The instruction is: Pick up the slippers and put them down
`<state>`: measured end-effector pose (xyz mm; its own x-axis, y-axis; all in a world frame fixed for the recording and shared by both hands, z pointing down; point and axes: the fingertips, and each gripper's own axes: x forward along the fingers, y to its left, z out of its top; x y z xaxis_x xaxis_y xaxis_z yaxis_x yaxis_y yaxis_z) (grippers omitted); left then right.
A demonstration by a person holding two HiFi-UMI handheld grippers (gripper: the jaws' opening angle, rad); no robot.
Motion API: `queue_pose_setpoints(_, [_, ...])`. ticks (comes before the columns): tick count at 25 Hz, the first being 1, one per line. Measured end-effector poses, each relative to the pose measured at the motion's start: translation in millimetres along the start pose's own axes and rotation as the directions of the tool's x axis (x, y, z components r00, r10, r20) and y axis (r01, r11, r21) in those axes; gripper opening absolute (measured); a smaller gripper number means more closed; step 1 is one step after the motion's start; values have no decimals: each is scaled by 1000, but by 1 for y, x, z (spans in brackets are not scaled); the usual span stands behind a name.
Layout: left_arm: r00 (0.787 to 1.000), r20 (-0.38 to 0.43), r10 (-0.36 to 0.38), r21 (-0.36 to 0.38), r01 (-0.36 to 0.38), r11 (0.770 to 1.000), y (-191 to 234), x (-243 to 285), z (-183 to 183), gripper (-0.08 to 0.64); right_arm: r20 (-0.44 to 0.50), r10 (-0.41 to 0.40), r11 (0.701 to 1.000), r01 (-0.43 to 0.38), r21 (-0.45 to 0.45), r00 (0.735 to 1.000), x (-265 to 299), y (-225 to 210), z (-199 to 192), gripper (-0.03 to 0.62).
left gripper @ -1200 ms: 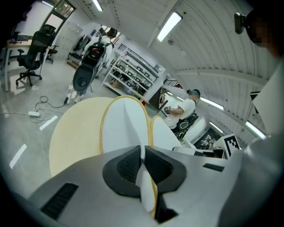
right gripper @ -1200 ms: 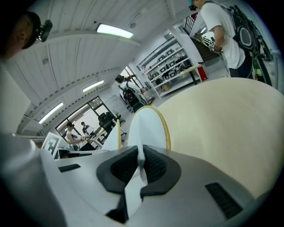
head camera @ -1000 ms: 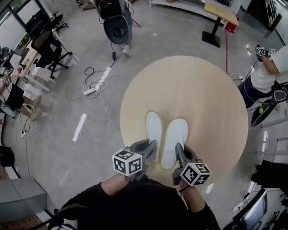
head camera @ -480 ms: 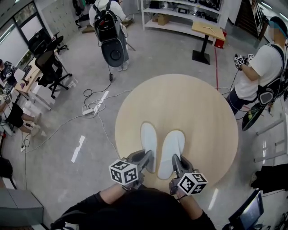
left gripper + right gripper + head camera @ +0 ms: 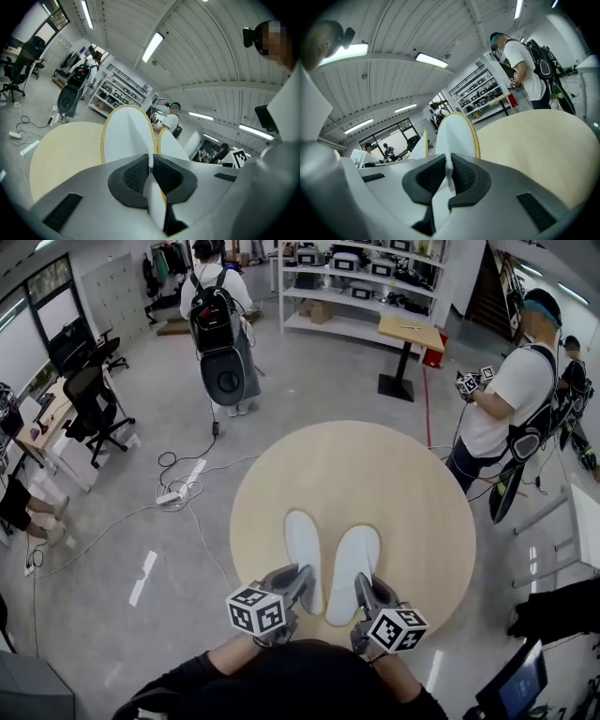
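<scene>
The left gripper (image 5: 298, 577) is clamped on the near end of the left slipper (image 5: 303, 545), which stretches ahead of its jaws over the round table (image 5: 403, 474). Just beside it, the right gripper (image 5: 363, 585) pinches the near end of the right slipper (image 5: 354, 554) the same way.

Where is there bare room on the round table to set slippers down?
The table is bare across its far half and right of the right slipper. The near edge is crowded: left claw on the left slipper, right claw on the other.
</scene>
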<state>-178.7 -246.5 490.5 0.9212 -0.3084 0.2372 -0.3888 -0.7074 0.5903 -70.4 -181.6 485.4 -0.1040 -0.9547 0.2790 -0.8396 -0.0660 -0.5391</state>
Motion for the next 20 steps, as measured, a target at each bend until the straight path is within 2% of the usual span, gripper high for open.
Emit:
queue_pose_setpoints(7, [998,-66,-17,-17,15,1000,29,-33,-33,32,-84,-73,997,73,-3,994,6,21,-45,31])
queue_pose_setpoints(13, [981,-180,-76,-88,61,994,68,-45,-78,32,-135,-175,983,181,35,975,7,21,-96,31])
queue_pose_setpoints(16, [967,-222,-128,-86,111,990,72,-37,-85,32,-124,-222,972,230,50,967,7,15,-103,31])
queue_pose_setpoints(20, [946,-272,-176,-64,164,984,53,-17,-98,32,-75,-270,957,277,89,960,-15,-5,-103,31])
